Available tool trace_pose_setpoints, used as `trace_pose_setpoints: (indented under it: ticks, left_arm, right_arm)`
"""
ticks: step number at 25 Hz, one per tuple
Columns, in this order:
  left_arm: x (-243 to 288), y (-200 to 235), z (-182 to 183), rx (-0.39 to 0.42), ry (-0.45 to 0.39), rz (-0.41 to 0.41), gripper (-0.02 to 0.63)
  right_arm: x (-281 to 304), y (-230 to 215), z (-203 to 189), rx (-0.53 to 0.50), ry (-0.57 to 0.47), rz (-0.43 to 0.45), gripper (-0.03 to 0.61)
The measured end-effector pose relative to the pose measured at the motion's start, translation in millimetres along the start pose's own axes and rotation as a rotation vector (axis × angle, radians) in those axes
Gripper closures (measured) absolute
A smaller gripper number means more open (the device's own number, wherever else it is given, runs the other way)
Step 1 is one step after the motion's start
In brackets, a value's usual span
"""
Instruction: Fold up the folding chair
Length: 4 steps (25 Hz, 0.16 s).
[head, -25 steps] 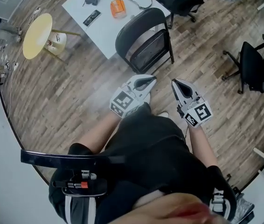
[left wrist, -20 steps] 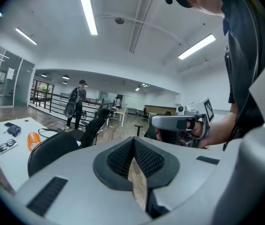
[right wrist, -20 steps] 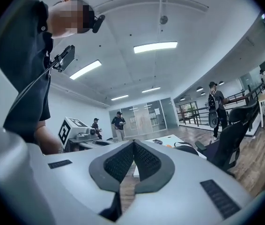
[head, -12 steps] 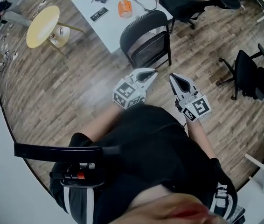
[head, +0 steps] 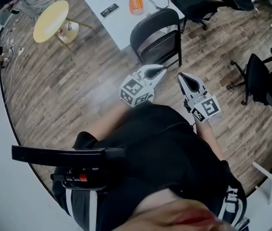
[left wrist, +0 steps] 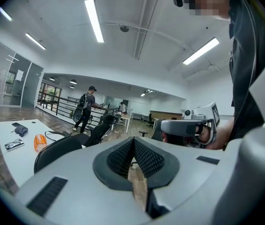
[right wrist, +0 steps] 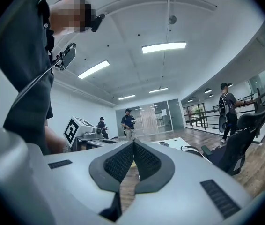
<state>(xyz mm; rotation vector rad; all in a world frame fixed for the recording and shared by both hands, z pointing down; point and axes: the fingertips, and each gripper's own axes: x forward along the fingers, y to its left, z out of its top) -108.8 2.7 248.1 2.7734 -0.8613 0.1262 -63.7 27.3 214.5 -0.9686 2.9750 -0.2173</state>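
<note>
- The left hand-held gripper (head: 160, 70) has its jaws together, with nothing between them.
- The right hand-held gripper (head: 181, 76) is likewise closed and empty.
- The black folding chair (head: 157, 35) stands unfolded on the wood floor (head: 78, 90), just beyond both, beside the white worktop (head: 121, 25).

1. Bright, even indoor light. It comes from white ceiling strip lights (left wrist: 94, 20) (slightly blown out), seen in both gripper views.
2. Head view: heavy fisheye, and the wood floor (head: 68, 90) bends round the left edge. There is a pale hazy glare patch on it near picture centre.
3. Floor shadows are soft and faint, with no hard edges.
4. Gripper views: round frame with black corners, and straight lines bow near the rim.
5. The shells of the left gripper (left wrist: 133, 140) and right gripper (right wrist: 133, 144) go soft closest to the lens. The room behind is sharper.
6. Head view bottom edge: smeared and out of focus.
</note>
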Motion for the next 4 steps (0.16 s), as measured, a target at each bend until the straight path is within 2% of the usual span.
trace_pose_setpoints:
  ticks: [4]
  left_arm:
    - [0.3,0.3,0.9,0.002,-0.008,0.010,0.607]
  right_arm:
    - [-0.7,0.3,-1.8,-0.004,0.001,0.003,0.568]
